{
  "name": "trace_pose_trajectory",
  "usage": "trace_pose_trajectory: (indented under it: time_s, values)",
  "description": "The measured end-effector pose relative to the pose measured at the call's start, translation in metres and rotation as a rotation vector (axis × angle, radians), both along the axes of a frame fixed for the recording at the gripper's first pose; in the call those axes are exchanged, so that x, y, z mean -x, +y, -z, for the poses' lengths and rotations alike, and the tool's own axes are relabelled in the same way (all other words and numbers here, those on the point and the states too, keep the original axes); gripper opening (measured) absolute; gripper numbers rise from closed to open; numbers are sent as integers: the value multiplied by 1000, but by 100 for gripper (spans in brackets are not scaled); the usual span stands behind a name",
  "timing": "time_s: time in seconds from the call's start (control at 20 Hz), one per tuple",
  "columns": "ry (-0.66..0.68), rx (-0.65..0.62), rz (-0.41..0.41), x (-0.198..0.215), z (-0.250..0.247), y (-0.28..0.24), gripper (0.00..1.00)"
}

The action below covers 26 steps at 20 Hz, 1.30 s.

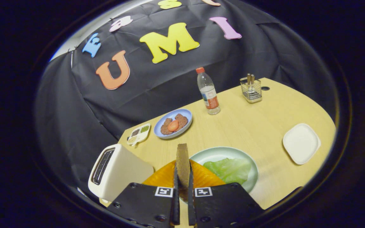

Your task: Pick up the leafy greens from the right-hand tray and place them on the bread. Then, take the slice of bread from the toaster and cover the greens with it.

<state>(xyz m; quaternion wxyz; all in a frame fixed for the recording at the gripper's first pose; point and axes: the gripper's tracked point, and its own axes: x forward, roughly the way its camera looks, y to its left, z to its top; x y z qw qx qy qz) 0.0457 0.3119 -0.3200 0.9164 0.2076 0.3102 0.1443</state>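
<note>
My gripper (182, 175) is shut on a brown slice of bread (182, 160), held upright and edge-on between the two fingers. Behind the slice is an orange plate (206, 177), mostly hidden by the fingers and the bread. Just right of it, a pale green plate (217, 152) carries a leaf of lettuce (230, 169). The white toaster (116, 171) stands to the left of the fingers, its slots dark. I cannot tell whether anything lies on the orange plate.
On the wooden table (258, 126) beyond the fingers sit a blue plate with brown patties and a tomato slice (173, 123), a small divided dish (138, 133), a water bottle (208, 91), a wire holder (251, 89) and a white square plate (301, 143).
</note>
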Motion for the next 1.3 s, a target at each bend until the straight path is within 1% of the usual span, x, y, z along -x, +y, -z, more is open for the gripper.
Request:
trace_pose_trajectory:
  time_s: [0.2, 0.45, 0.6, 0.75, 0.85, 0.95, 1.0, 1.1, 1.25, 1.3]
  values:
    - [30, -23, 3, -2, 19, -6, 10]
    - [7, 28, 19, -7, 37, -32, 10]
    - [9, 54, 24, -9, 51, -45, 13]
    - [2, 92, 19, -9, 65, -56, 25]
    - [-3, 129, 6, -8, 73, -61, 29]
    - [-19, 169, -6, -11, 74, -66, 45]
    - [-22, 182, -18, -10, 76, -67, 55]
    - [-20, 218, -21, -12, 78, -76, 65]
    - [-69, 242, -6, -15, 53, -91, 92]
    - [-95, 251, -3, -16, 37, -98, 93]
